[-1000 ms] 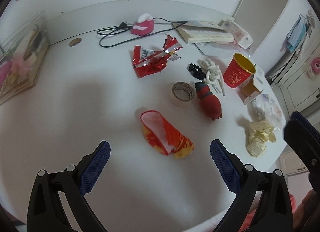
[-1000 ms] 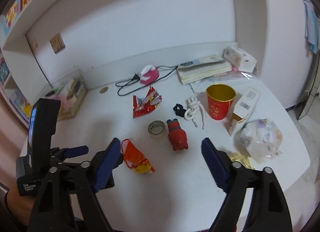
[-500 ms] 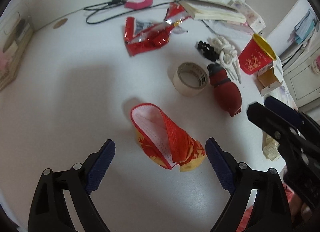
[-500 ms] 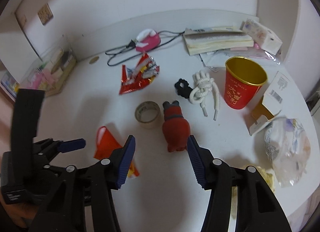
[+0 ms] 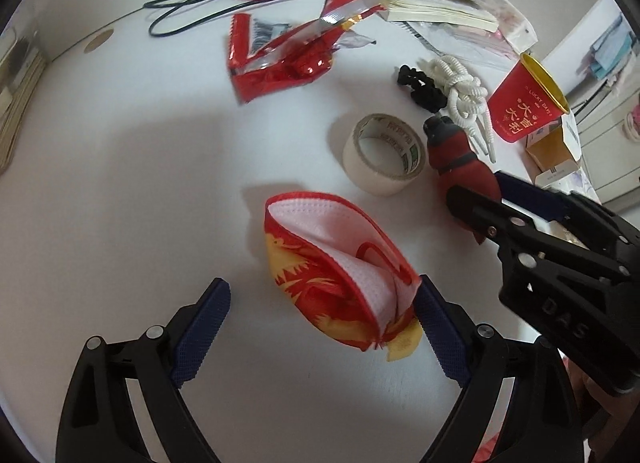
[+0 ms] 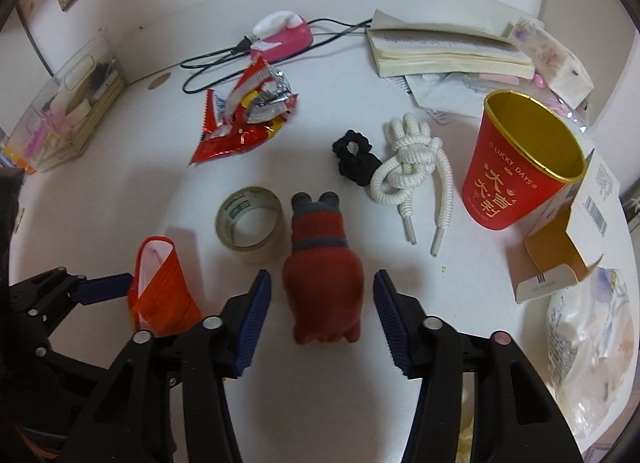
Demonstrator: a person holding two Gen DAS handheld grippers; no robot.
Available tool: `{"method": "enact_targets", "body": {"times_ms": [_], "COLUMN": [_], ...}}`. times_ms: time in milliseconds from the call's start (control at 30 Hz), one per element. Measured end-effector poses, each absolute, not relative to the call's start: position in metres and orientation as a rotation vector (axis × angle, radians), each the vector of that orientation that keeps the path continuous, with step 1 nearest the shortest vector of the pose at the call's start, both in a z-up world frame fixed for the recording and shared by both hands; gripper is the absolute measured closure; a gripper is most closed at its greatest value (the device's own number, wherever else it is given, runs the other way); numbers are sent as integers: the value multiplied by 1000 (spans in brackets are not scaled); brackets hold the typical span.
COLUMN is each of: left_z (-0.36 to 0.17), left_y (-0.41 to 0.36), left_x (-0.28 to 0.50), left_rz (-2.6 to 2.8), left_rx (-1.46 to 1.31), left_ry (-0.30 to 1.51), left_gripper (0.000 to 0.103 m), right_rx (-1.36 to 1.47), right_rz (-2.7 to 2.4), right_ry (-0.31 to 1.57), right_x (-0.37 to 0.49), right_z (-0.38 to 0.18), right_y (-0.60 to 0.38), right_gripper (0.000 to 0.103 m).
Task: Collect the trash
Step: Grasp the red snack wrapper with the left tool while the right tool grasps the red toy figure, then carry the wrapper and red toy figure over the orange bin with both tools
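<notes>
A crumpled red-and-yellow face mask (image 5: 336,275) with a white lining lies on the white table (image 5: 120,183). My left gripper (image 5: 322,307) hangs low over it, open, with the mask between its blue pads. A red plush toy (image 6: 324,283) lies on its back between the jaws of my right gripper (image 6: 323,295). Those jaws are closing, with a gap still showing on both sides of the toy. A torn red snack wrapper (image 6: 244,119) lies farther back. The right gripper (image 5: 520,219) hides part of the toy in the left wrist view.
A tape roll (image 6: 252,223) sits just left of the toy. Behind are a black scrunchie (image 6: 356,157), a knotted white rope (image 6: 408,159) and a red paper cup (image 6: 520,167). An opened carton (image 6: 560,247) and a plastic bag (image 6: 592,327) lie right.
Both grippers have come down closer to the table. The left one now straddles the mask. The right one has moved over the red toy and its jaws have narrowed around it.
</notes>
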State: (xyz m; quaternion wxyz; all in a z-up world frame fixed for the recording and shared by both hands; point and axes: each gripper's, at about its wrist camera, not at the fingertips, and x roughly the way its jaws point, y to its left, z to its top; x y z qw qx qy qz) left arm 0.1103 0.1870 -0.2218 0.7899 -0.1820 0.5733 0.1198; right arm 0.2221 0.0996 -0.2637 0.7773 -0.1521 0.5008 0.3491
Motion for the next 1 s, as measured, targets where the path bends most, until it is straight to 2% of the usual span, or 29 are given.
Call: {"method": "enact_targets", "body": {"times_ms": [100,300,433,567,700,1000], "left_z": [-223,-222,-221,-222,-221,-195], "left_y": [188,186,184,185,191,185], "left_x": [121,137,144,150,144,118], "left_rz": [256,228,194,162,130,85], "left_rx": [-366,-287,-246,-228,-250,-256], "left_ry": [1238,1224,1208,1204,1206,1173], "left_gripper": [13,30,52,65,70,70], "right_rx": [-322,-279,-252,-278,-179,-29], "right_rz": [757,745,736,728,696,677], "right_ry": [1081,1091,1090,1066,1084,1033], "right_x": [223,225,226,222,223,189], "right_z": [-265,-266,-267,-267,-266,-224], "right_y": [99,98,96,98,86,47], "right_gripper": [61,62,64,68,69,69]}}
